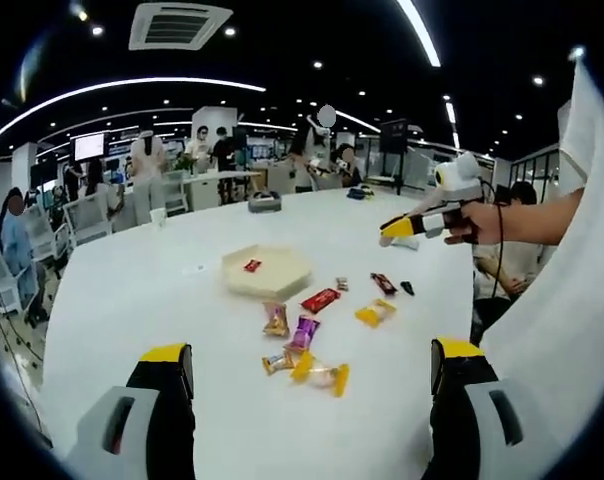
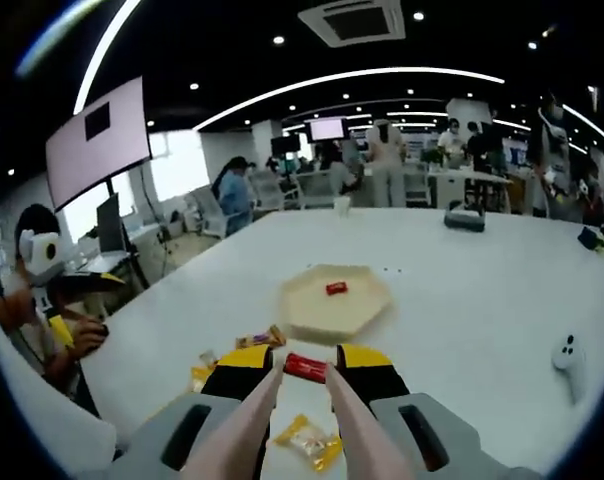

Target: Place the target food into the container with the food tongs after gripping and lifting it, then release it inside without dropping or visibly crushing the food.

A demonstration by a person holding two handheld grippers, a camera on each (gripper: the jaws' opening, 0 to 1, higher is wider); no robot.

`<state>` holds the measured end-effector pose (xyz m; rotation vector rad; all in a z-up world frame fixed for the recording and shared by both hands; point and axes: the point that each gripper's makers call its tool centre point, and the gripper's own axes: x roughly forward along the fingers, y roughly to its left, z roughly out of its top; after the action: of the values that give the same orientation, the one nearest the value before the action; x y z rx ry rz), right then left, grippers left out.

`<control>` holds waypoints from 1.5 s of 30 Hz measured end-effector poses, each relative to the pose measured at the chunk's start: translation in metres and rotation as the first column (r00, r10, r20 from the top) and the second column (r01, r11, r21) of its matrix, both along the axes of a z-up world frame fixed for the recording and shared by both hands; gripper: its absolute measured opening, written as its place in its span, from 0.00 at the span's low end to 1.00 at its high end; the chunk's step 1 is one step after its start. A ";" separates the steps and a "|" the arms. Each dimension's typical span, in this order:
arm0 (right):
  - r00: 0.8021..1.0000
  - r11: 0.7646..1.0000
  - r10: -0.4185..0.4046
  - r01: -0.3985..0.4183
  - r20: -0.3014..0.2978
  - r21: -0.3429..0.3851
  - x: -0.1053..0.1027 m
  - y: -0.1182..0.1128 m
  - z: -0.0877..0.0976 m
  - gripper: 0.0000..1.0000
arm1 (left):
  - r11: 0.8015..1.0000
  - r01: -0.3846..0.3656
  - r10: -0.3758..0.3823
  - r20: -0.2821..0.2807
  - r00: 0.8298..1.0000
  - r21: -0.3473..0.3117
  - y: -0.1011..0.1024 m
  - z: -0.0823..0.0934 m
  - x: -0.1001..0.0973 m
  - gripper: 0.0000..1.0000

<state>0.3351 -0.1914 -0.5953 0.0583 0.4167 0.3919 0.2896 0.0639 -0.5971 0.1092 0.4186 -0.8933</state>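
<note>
My right hand-held gripper clamps the pink tongs, tips poised over a red-wrapped snack on the worktop. One red piece sits in the hexagonal tray. My left hand-held gripper is wide open, empty. Grip, lift and placement remain.

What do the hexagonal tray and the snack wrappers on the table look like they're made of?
Hexagonal tray: pale beige with a matte look, possibly moulded pulp or plastic; the frames can't settle it. Snack wrappers, e.g. the red one and the yellow one: thin glossy film or foil, judging by the crinkled, twisted ends.
</note>
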 end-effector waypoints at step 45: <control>0.978 0.978 0.207 -0.207 0.003 0.021 -0.006 -0.082 -0.024 0.24 | 0.961 -0.266 0.254 -0.130 0.958 -0.081 -0.104 -0.002 -0.015 0.99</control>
<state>0.3286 -0.2738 -0.6191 0.0357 0.4195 0.6016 0.2744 -0.0404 -0.5988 -0.0887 0.4867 -0.6602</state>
